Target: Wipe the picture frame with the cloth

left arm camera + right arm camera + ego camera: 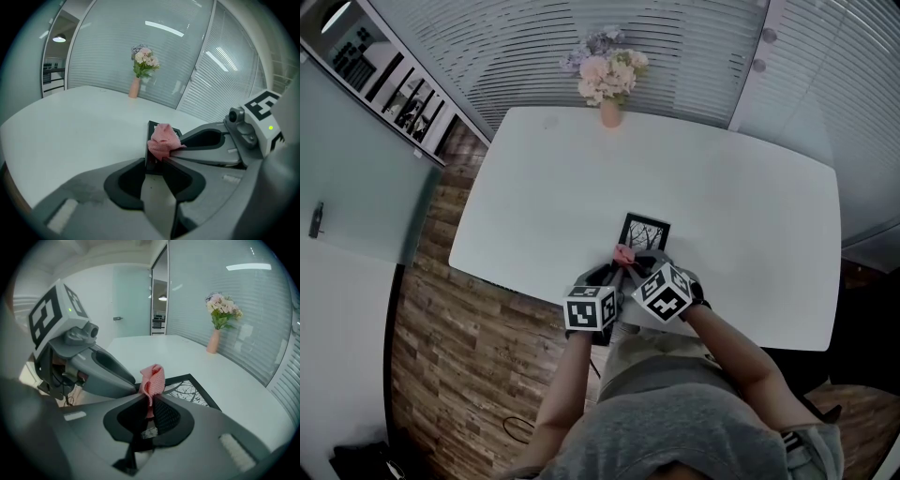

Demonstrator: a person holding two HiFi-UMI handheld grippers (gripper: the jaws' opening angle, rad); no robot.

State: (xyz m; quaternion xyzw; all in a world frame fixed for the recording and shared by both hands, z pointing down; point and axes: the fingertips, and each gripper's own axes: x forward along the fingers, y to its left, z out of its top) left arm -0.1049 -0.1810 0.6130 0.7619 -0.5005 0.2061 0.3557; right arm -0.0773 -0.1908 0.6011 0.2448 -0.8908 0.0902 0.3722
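Observation:
A small black picture frame (pixel 645 232) with a tree print lies flat on the white table (pixel 750 206), near its front edge. My left gripper (pixel 611 274) is shut on the frame's near edge (pixel 150 149). A crumpled pink cloth (pixel 624 253) is pinched in my right gripper (pixel 632 265), which is shut on it. The cloth (pixel 153 377) sticks up from the jaws and sits over the frame's near left corner (pixel 190 389). In the left gripper view the cloth (pixel 163 140) rests against the frame's edge, with the right gripper (pixel 174 150) coming in from the right.
A pink vase of pale flowers (pixel 608 82) stands at the table's far edge, well away from the frame. Wooden floor (pixel 450 337) lies to the left. Slatted blinds (pixel 581 28) and glass walls surround the table. My body is close to the table's front edge.

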